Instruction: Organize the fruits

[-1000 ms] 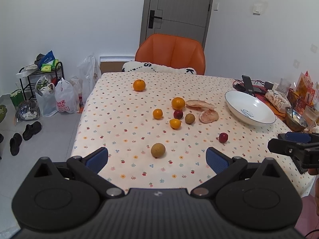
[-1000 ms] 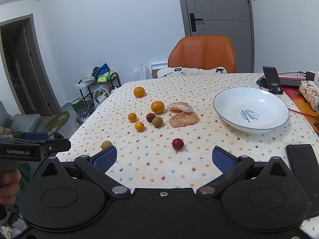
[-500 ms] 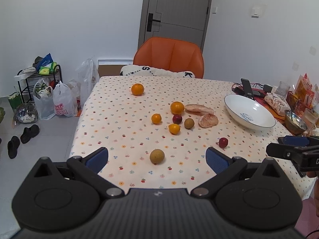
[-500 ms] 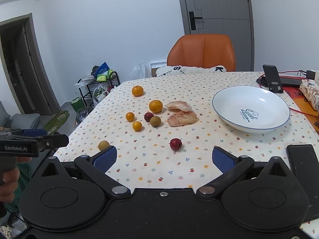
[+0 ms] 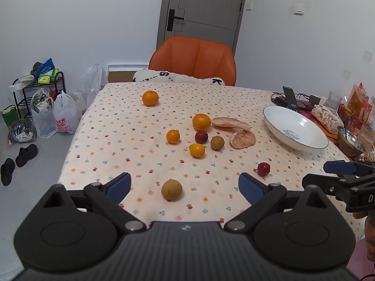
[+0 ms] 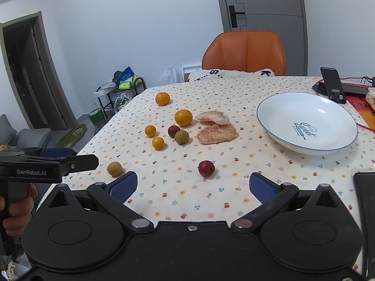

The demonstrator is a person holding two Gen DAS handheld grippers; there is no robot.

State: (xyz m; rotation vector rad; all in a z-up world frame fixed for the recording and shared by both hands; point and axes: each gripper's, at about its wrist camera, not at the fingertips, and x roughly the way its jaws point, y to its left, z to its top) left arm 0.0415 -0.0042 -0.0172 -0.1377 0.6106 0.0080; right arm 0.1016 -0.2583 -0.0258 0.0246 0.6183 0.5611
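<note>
Left wrist view. Left gripper [image 5: 185,185]: jaws wide, empty, touching nothing. Brown fruit [image 5: 171,189] lies between them on the counter [image 5: 112,126], well apart from the bowl [image 5: 295,127]. Risk: round fruit rolling off under an off-centre pinch.

Right wrist view. Right gripper [image 6: 191,184]: jaws wide, empty. Red fruit [image 6: 206,168] just ahead, nearer the bowl. Risk: same roll.

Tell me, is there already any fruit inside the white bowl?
No, the white bowl holds nothing, and every fruit lies on the tablecloth.
</note>
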